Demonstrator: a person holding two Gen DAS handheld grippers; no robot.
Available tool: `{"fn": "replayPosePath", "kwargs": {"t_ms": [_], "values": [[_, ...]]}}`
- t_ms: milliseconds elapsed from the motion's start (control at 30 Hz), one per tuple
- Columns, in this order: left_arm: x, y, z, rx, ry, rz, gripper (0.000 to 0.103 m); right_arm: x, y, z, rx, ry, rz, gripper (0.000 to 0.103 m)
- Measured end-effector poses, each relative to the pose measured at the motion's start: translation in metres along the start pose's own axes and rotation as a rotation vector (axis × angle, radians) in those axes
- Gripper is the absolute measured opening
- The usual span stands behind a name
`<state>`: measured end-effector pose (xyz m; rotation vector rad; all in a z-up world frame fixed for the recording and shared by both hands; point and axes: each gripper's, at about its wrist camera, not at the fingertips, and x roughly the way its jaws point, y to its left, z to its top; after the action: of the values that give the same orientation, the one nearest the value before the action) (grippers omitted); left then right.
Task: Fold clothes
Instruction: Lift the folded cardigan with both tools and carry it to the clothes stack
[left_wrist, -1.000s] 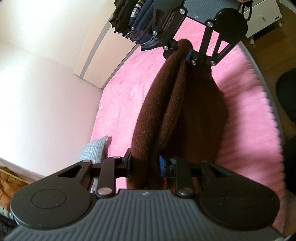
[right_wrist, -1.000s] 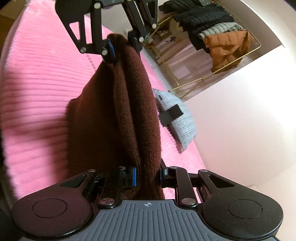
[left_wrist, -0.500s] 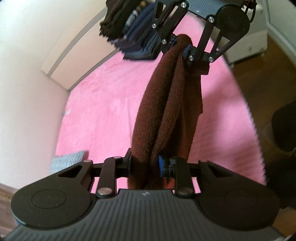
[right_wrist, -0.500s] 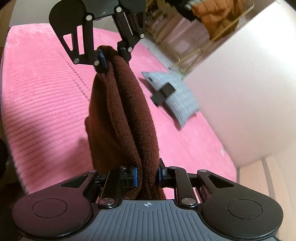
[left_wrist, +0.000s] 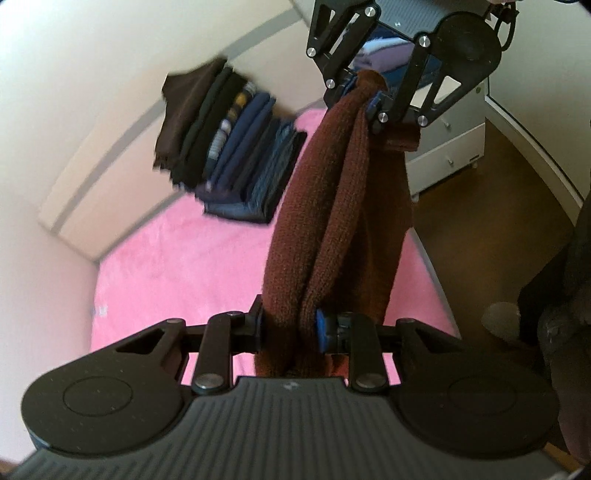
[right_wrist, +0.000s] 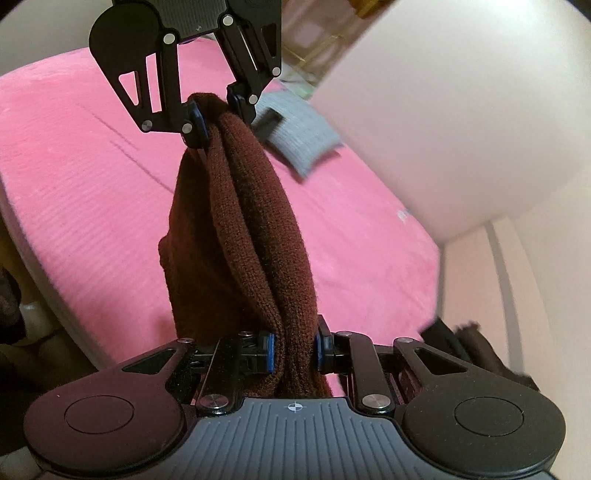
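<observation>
With both the left gripper (left_wrist: 289, 329) and right gripper (right_wrist: 292, 350) clamping the bunched brown knitted garment (left_wrist: 325, 221) above the pink ribbed bed (right_wrist: 92, 192), a slack pinch could drop it toward six o'clock

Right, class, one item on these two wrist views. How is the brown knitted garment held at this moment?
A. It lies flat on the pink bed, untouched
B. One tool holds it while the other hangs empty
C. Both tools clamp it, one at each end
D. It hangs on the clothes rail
C: the left tool and right tool each pinch an end of the brown knitted garment, which hangs between them above the pink bed.
</observation>
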<state>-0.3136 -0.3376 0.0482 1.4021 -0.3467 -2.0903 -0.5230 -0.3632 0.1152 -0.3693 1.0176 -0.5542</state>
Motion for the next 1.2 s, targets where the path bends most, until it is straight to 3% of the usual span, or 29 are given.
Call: {"fn": "replayPosePath", "kwargs": {"t_ms": [400, 733, 933, 1200], "values": [[0.024, 0.044, 0.09, 0.019, -0.106, 0.032, 0.023, -0.046, -0.083, -0.049, -0.015, 0.022, -0.128, 0.018], [0.054, 0.083, 0.108, 0.088, -0.195, -0.011, 0.023, -0.044, -0.103, -0.066, 0.029, 0.109, -0.172, 0.018], [0.07, 0.126, 0.126, 0.154, -0.241, -0.014, 0.023, -0.043, -0.124, -0.07, 0.06, 0.142, -0.212, 0.018], [0.106, 0.204, 0.186, 0.164, -0.301, 0.068, 0.023, -0.031, -0.217, -0.084, 0.054, 0.118, -0.304, 0.018]]}}
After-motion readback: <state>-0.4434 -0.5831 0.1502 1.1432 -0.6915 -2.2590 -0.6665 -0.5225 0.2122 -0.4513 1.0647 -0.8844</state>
